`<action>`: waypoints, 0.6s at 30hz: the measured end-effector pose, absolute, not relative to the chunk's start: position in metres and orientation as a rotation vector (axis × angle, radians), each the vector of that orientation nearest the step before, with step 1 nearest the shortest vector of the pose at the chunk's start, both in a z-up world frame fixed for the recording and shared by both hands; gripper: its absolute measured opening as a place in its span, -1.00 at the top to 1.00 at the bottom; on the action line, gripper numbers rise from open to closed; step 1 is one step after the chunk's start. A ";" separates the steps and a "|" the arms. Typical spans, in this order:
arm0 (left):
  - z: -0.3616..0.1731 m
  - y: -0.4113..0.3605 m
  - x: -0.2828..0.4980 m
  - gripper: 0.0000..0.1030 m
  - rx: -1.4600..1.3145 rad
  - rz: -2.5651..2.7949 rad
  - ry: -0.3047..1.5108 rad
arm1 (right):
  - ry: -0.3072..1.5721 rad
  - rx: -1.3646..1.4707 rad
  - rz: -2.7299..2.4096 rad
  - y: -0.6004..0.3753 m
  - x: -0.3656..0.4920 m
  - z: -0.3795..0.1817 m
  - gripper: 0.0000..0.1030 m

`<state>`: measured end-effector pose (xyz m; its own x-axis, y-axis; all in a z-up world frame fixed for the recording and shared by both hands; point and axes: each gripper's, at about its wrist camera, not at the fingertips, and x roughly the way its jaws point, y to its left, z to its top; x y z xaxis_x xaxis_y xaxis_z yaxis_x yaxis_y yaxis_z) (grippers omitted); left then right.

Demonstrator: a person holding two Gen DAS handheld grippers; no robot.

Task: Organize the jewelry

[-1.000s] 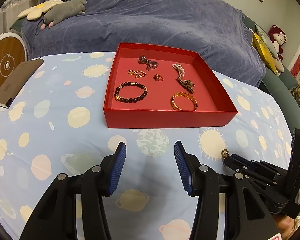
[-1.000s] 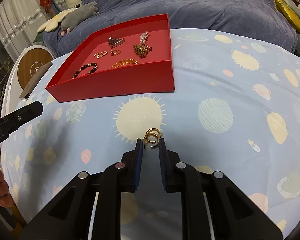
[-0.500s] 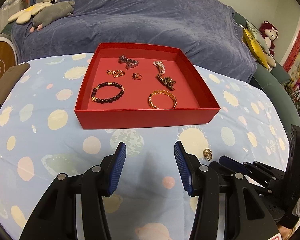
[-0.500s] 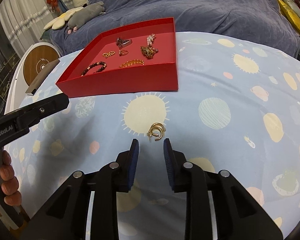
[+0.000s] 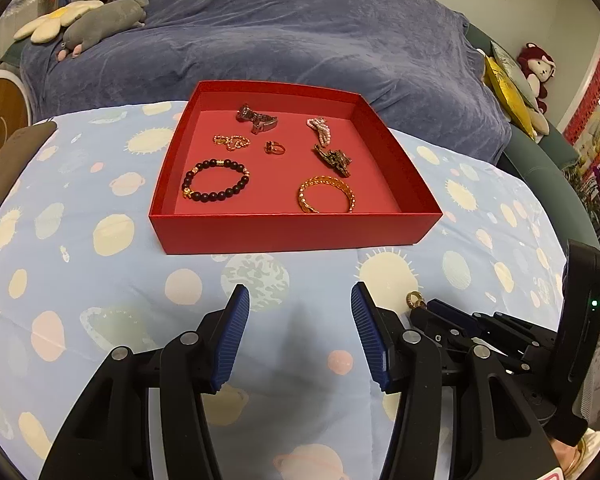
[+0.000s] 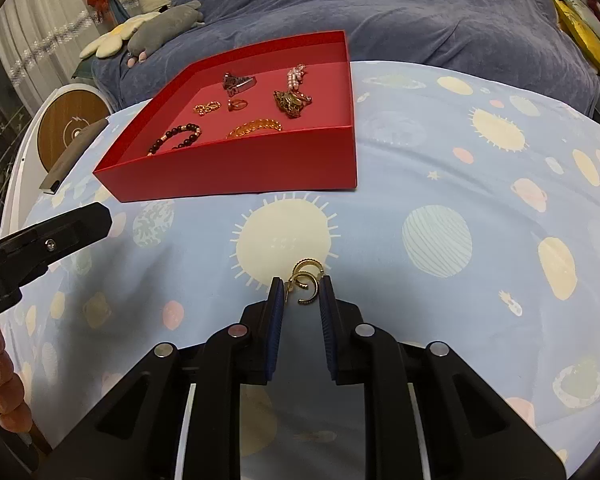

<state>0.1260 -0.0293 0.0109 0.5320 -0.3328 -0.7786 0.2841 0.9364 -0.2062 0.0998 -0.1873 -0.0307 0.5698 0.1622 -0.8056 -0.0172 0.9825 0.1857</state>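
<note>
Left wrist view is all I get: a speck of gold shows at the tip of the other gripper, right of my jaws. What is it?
Observer: A small cluster of gold hoops, lying on the cloth at the lower edge of a yellow sun print.
Operator: Does that gripper have them?
Observer: The right gripper has the hoops between its jaws, which are closing. I cannot tell whether the pads press on them.
Operator: Any other loose pieces near it?
Observer: None show on the cloth. The rest lie in the red tray.
</note>
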 end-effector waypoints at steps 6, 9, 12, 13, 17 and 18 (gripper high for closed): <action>-0.003 -0.058 0.125 0.01 -0.011 -0.407 0.968 | 0.945 0.139 0.095 -0.198 0.077 -0.022 0.66; -0.010 -0.084 0.123 0.01 0.035 -0.435 0.965 | 0.954 0.155 0.068 -0.216 0.067 -0.023 0.66; -0.018 -0.109 0.122 0.01 0.074 -0.453 0.960 | 0.956 0.168 0.039 -0.232 0.061 -0.023 0.66; -0.021 -0.116 0.122 0.01 0.081 -0.458 0.966 | 0.959 0.173 0.033 -0.237 0.060 -0.024 0.66; -0.029 -0.140 0.120 0.01 0.115 -0.477 0.964 | 0.962 0.187 0.022 -0.249 0.057 -0.024 0.66; -0.031 -0.145 0.120 0.01 0.122 -0.480 0.958 | 0.960 0.191 0.021 -0.251 0.056 -0.024 0.66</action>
<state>0.1196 -0.1449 -0.0314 0.4791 -0.3390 -0.8097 0.4453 0.8888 -0.1086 0.0560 -0.2514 -0.0242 0.5744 0.1021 -0.8121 0.0669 0.9830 0.1709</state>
